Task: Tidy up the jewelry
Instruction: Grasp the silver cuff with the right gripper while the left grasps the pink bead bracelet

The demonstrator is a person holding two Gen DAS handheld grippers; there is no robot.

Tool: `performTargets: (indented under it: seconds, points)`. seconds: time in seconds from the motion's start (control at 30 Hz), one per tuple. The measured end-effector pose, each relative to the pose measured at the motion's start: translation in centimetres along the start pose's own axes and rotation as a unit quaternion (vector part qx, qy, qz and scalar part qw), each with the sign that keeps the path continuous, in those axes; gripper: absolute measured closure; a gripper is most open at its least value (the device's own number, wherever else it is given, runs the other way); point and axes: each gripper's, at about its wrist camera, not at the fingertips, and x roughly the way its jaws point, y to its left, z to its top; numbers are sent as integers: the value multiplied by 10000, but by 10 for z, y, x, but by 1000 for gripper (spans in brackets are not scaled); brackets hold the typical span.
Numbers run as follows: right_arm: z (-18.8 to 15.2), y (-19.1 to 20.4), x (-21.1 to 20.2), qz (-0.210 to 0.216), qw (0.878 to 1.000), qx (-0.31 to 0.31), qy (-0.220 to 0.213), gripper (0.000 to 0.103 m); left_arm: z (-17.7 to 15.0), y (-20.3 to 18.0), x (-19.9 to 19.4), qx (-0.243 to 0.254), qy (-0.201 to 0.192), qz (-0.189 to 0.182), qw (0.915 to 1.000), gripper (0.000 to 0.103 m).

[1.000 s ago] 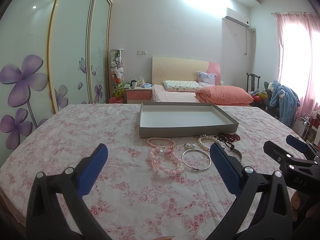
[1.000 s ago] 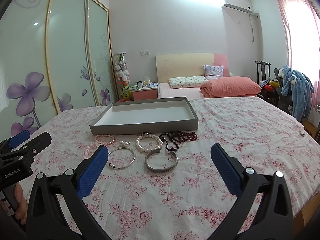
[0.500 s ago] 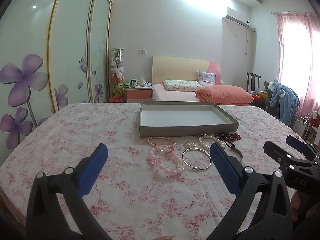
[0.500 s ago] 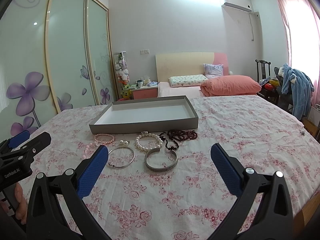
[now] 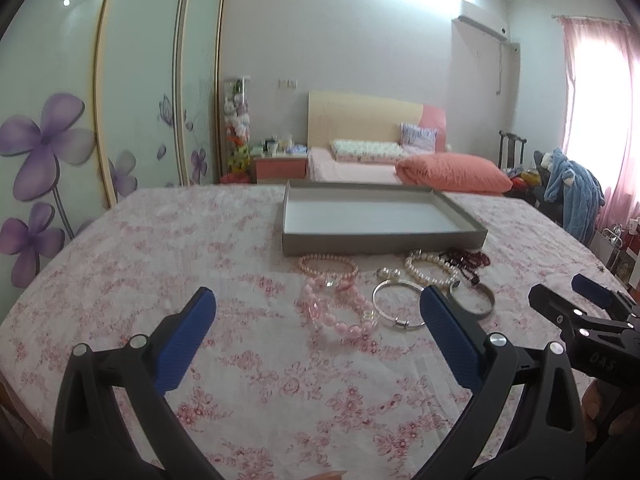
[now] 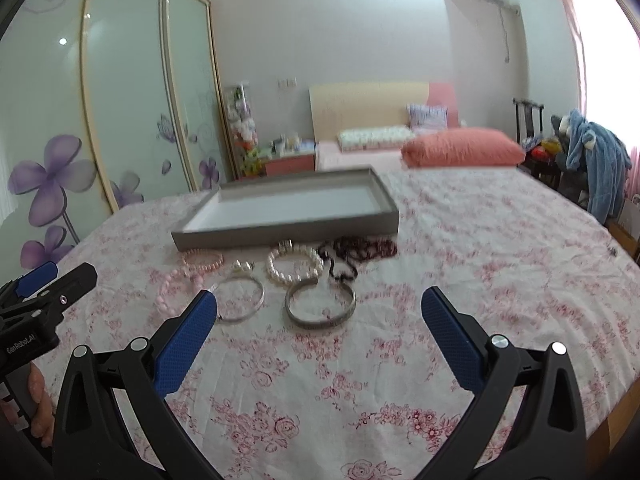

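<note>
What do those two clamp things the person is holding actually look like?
Each handheld black plastic gripper has two angular arms with silver rivets, ending in blue textured finger pads. White lettering marks the bodies: "GenRobot.AI" on the left one. No cables or sleeves are visible.

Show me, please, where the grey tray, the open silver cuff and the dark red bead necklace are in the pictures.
grey tray [image 6: 288, 229], right wrist view, on its near outer wall.
open silver cuff [image 6: 320, 319], right wrist view, on the near part of its band.
dark red bead necklace [image 6: 362, 249], right wrist view, on the middle of the bead heap.
</note>
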Motion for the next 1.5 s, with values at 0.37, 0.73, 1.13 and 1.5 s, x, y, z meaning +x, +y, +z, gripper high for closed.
performTargets:
  seconds: [0.37, 0.73, 1.13, 1.5]
  points:
    - [0, -10, 64, -92, 9877, 138, 1556, 13, 5, 10, 40, 81, 848, 77, 9963, 4]
    - [4, 11, 101, -492, 9762, -280, 2093, 23, 5, 6, 76, 229, 1375, 135, 9901, 4]
    - [13, 12, 107, -342, 9795, -405, 1942, 36, 6, -1, 109, 211, 1761, 119, 9841, 19]
    - [13, -1, 106, -350, 9803, -333, 1916, 36, 5, 12, 137, -42, 2076, 231, 9779, 72]
